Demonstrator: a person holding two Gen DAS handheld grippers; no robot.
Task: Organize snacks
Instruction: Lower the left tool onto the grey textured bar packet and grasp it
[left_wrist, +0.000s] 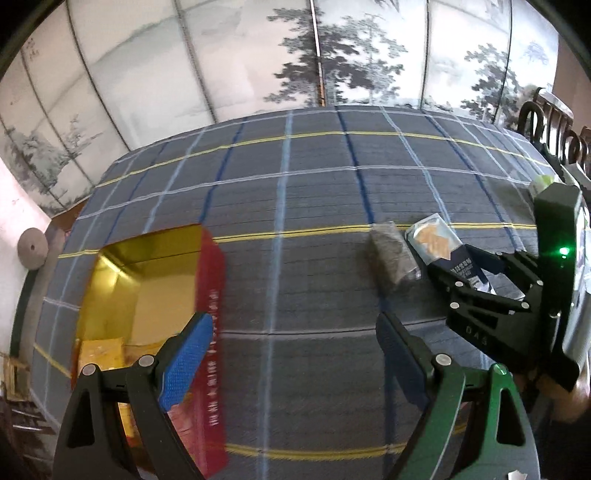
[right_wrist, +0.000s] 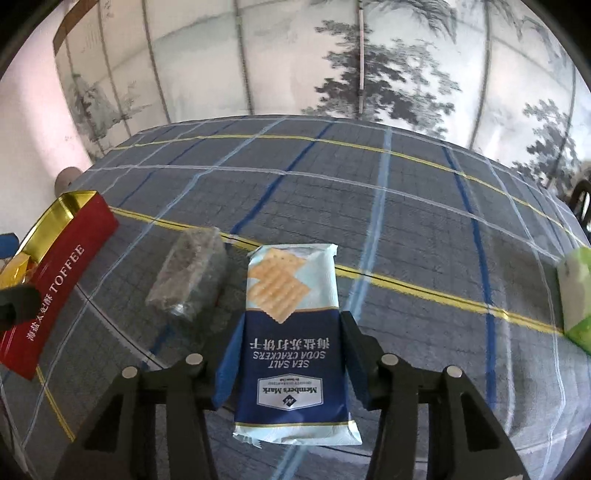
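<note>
right gripper (right_wrist: 291, 363): fingers clamp soda cracker pack (right_wrist: 291, 332) | left gripper (left_wrist: 291, 354): fingers spread, nothing held | toffee box (left_wrist: 147, 295) at 9 o'clock on desk (left_wrist: 295, 184)

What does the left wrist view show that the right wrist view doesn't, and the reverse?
Only the left wrist view shows the gold interior of the open red toffee box, a yellow packet inside it, and the open left gripper.

Only the right wrist view shows the pale green carton and the cracker packet's print.

Both show the blue-and-white soda cracker packet between the right gripper fingers, the clear-wrapped dark snack bar beside it, and the grey plaid tablecloth.
</note>
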